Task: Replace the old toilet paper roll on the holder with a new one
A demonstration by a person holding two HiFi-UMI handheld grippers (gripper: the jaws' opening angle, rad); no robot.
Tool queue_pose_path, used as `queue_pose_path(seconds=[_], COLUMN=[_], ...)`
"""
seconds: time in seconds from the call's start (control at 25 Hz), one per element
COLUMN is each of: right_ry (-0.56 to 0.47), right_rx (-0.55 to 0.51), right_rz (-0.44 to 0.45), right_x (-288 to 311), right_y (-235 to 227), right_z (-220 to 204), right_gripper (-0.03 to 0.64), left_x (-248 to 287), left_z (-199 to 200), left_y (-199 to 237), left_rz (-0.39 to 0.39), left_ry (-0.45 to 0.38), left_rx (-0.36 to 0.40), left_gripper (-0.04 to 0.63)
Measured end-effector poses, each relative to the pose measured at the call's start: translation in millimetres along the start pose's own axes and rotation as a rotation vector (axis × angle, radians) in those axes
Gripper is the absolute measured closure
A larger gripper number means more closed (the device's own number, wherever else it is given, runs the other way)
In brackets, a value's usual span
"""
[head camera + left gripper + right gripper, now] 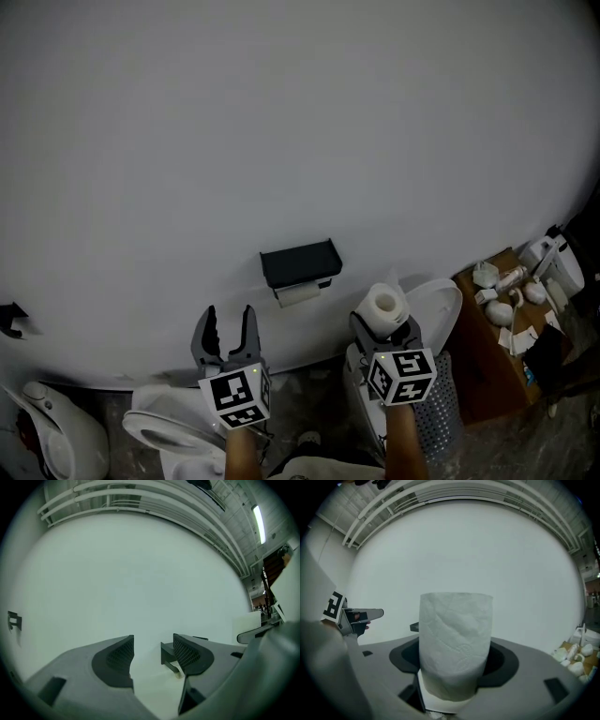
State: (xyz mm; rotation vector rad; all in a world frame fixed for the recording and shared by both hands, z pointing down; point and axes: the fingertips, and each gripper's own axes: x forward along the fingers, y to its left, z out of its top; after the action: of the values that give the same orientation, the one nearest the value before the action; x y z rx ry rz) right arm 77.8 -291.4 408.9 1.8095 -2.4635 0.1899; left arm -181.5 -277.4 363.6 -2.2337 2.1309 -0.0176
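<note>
A plain white wall (281,112) fills most of the head view, with a toilet (164,427) low at the left against it. The black holder (300,263) sits on the wall, above and between the two tools. The old roll (298,294) hangs just under its cover and looks slim. The left tool (229,317) is held level toward the wall, its jaws standing wide apart with nothing between them. In its own view the holder shows just past the right jaw. The right tool (385,323) is closed on the new roll (385,306), which stands upright, gripped low on its body with most of its height above the jaws.

The step in hand looks like the approach to the holder. The free left tool should clear it: come in square to the old roll, lined up so the roll sits between the jaws rather than off to one side, and take it by the paper without catching the cover. The right tool should wait to the side, well apart from the holder. It should grip only as hard as the soft roll needs, since a crushed core would likely not slide on
</note>
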Motion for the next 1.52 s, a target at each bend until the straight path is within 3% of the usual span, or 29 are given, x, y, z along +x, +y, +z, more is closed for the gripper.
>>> queue_pose_path(seconds=[1.04,1.36,1.52], right_ry=[0.048,0.065,0.074], right_rx=[-0.020,-0.025,-0.022], right_rz=[0.079,0.069,0.061], right_x=[59.3,66.5,67.5], right_y=[-21.0,-32.6,-37.4], right_z=[4.0,-3.0,-7.3], right_gripper=[0.308,0.308,0.308], left_x=[38.6,49.2,53.0], left_z=[0.4,-6.6,-16.6], left_y=[-2.5,-9.8,-14.9], left_rz=[0.063,0.043,0.045], left_ry=[0.032,0.075,0.122], left_rx=[0.024,0.177,0.373], left_gripper=[0.353,0.341,0.341])
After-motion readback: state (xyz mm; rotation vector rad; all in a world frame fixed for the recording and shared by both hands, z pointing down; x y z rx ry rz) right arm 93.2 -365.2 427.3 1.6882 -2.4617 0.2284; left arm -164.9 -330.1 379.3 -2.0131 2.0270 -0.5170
